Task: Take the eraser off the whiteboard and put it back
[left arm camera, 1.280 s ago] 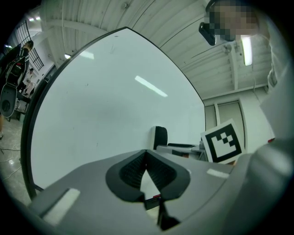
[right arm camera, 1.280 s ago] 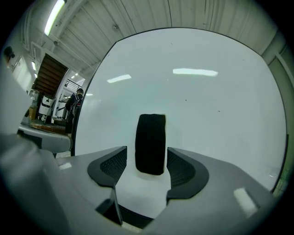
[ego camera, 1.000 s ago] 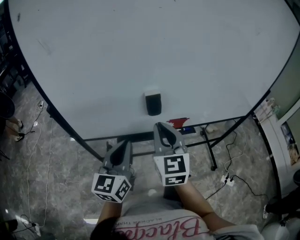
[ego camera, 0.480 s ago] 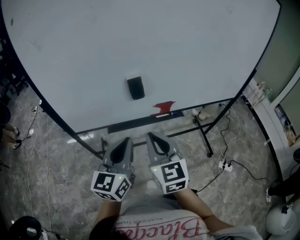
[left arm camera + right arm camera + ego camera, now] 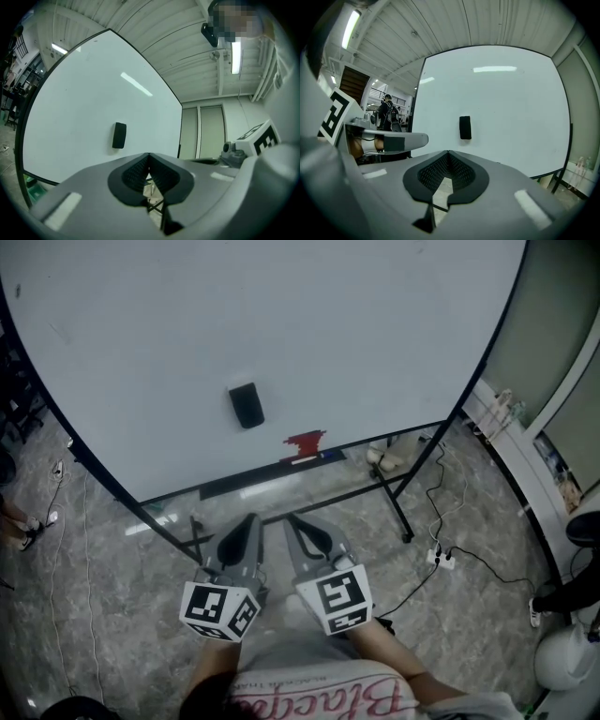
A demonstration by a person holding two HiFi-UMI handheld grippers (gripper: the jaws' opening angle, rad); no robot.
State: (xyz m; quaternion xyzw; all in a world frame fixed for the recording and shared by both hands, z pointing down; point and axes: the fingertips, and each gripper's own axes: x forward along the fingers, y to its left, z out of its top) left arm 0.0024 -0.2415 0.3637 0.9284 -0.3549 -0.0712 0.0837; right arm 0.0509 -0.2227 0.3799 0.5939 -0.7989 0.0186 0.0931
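The black eraser [image 5: 246, 406] sticks upright on the big whiteboard [image 5: 281, 324], low on its surface. Both grippers are held side by side well back from the board, pointing at it over the floor. My left gripper [image 5: 248, 520] is shut with nothing in it. My right gripper [image 5: 292, 518] is shut and empty too. In the left gripper view the eraser [image 5: 119, 135] shows above and left of the closed tips [image 5: 149, 154]. In the right gripper view the eraser [image 5: 465, 127] hangs just above the closed tips [image 5: 448, 152].
A red object [image 5: 304, 442] and a marker [image 5: 309, 457] lie on the board's tray. The stand's legs [image 5: 398, 507] reach onto the tiled floor, near a power strip [image 5: 441, 559] with cables. A low shelf [image 5: 511, 423] runs along the right wall. A person [image 5: 387, 111] stands far off.
Both grippers have drawn back from the whiteboard, so the board and eraser look farther away. The eraser stays stuck on the board.
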